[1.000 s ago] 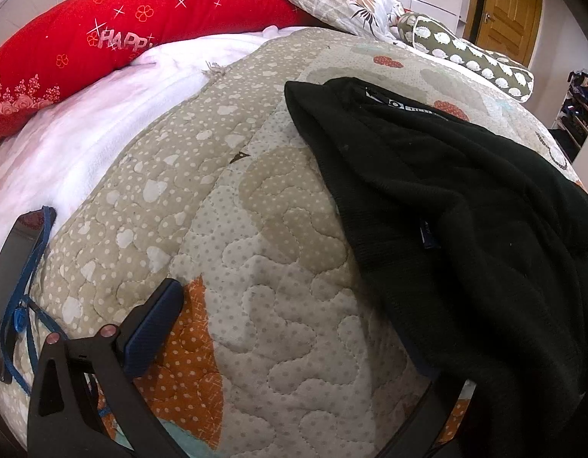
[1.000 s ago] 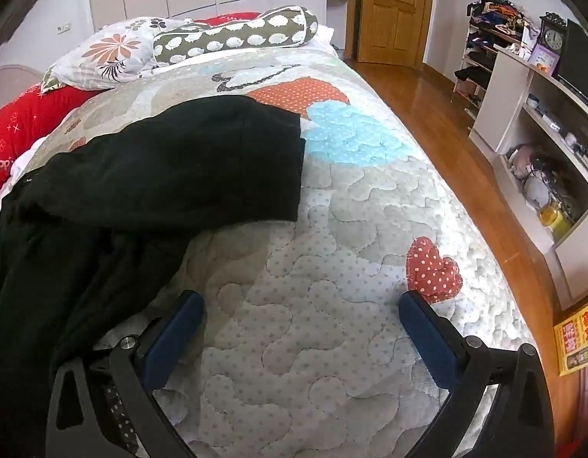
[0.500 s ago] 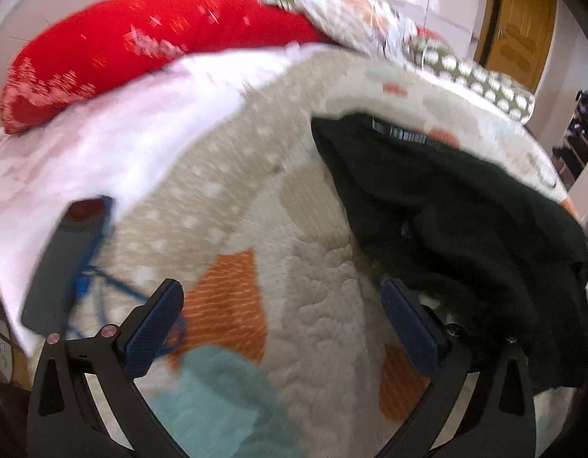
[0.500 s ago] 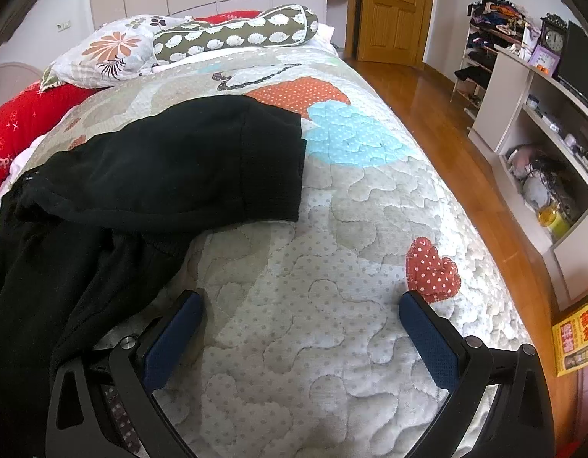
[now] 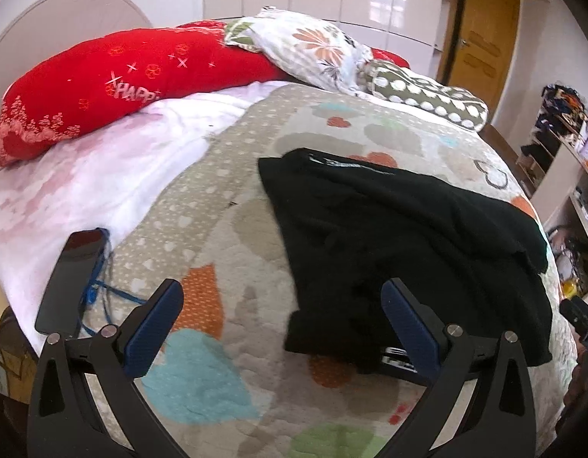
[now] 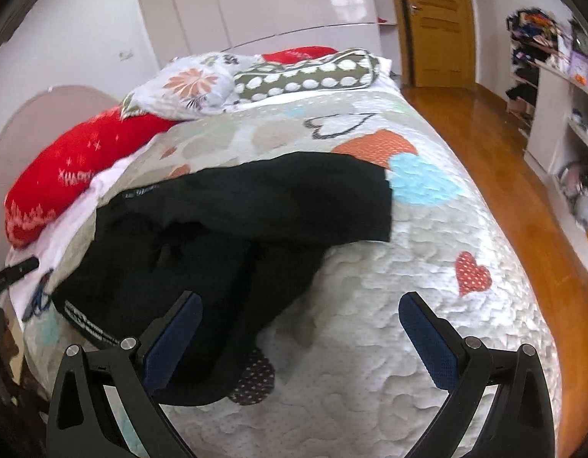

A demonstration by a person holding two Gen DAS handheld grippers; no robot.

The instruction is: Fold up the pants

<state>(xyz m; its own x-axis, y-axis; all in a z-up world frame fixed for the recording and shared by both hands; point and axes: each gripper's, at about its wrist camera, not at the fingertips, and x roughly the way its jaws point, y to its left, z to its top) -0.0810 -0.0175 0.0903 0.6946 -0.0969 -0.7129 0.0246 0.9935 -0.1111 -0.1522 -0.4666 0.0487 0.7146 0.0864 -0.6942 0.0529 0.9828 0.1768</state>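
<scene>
The black pants (image 5: 401, 236) lie rumpled and partly folded over on the quilted bedspread (image 5: 225, 236). They also show in the right wrist view (image 6: 233, 229), with a printed waistband at the near left. My left gripper (image 5: 280, 324) is open and empty above the quilt, its right finger over the pants' near edge. My right gripper (image 6: 299, 337) is open and empty, raised above the bed, its left finger over the pants.
A red pillow (image 5: 114, 76), a floral pillow (image 5: 309, 49) and a dotted bolster (image 5: 427, 95) lie at the bed's head. A black phone (image 5: 70, 278) with a blue cord lies at the left edge. Wood floor (image 6: 504, 160) and shelves (image 6: 561, 122) stand right of the bed.
Both grippers have pulled back and risen away from the bed, so more of the pants and room shows. Both stay open and empty.
</scene>
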